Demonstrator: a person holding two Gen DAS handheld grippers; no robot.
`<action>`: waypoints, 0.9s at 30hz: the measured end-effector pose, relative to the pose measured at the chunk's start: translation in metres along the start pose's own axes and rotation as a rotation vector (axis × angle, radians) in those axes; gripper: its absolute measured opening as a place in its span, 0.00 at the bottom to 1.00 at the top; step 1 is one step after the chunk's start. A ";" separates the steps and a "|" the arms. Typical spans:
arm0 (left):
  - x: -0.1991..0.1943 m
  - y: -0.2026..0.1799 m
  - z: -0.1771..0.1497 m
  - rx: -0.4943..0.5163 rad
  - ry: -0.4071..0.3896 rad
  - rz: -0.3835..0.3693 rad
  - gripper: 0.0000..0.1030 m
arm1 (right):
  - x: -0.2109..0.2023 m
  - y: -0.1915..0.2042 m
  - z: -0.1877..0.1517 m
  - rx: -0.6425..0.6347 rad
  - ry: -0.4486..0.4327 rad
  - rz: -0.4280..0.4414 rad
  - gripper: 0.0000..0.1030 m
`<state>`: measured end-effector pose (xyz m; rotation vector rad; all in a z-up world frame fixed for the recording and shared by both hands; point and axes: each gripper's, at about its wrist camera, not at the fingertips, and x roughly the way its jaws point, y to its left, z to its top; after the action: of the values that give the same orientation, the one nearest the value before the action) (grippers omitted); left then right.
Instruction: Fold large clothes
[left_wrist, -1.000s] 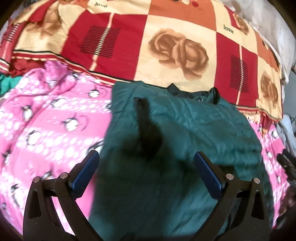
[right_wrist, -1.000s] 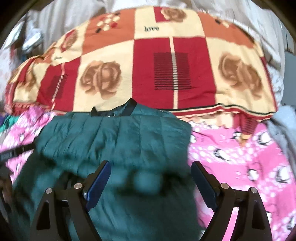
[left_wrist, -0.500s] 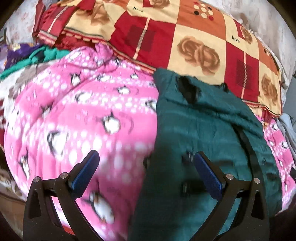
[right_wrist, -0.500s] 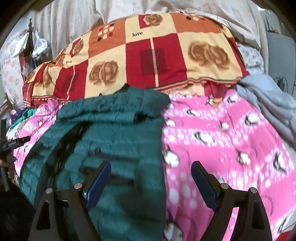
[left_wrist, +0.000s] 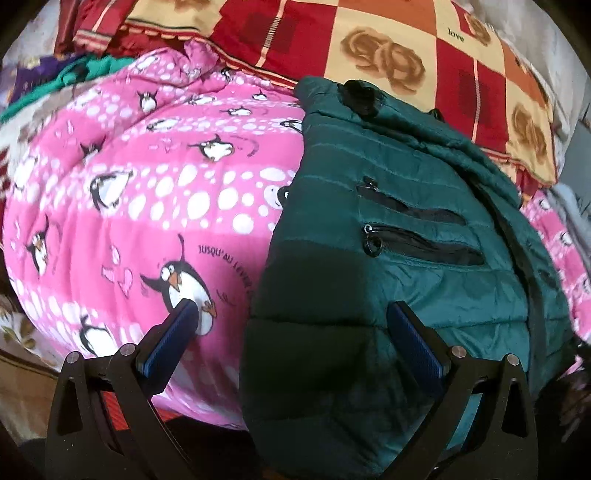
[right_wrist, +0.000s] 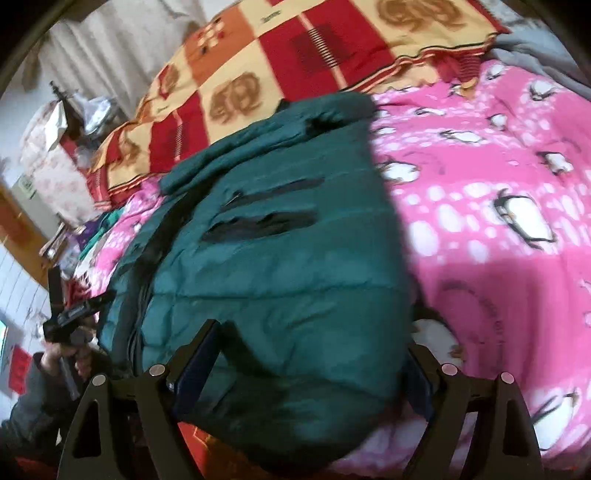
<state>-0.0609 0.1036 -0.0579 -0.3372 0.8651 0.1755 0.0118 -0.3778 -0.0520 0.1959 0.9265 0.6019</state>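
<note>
- The jacket (left_wrist: 388, 266) lies flat on the bed's pink blanket (left_wrist: 155, 192), collar toward the patchwork quilt (left_wrist: 369, 48).
- It looks padded, light and soft, with a slick shell; it will likely slump and slide, so pinching a thick hem corner seems best.
- The left tool (left_wrist: 291, 338) angles down over the jacket's near left edge, jaws spread, grasping nothing.
- The right tool (right_wrist: 314, 363) points down at the near hem, jaws wide, hem between them, not pinched.
</note>
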 end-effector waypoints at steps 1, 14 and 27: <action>-0.001 0.001 0.000 -0.006 0.002 -0.015 0.99 | 0.000 0.002 0.001 -0.008 -0.006 0.012 0.85; 0.000 -0.003 -0.007 -0.036 0.096 -0.298 0.99 | 0.021 0.004 0.003 0.012 0.012 0.059 0.76; -0.011 -0.005 -0.009 0.002 0.059 -0.303 0.67 | 0.022 0.014 0.000 -0.042 -0.019 0.021 0.81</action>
<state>-0.0724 0.0953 -0.0536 -0.4691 0.8618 -0.1167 0.0166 -0.3540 -0.0617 0.1737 0.8939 0.6379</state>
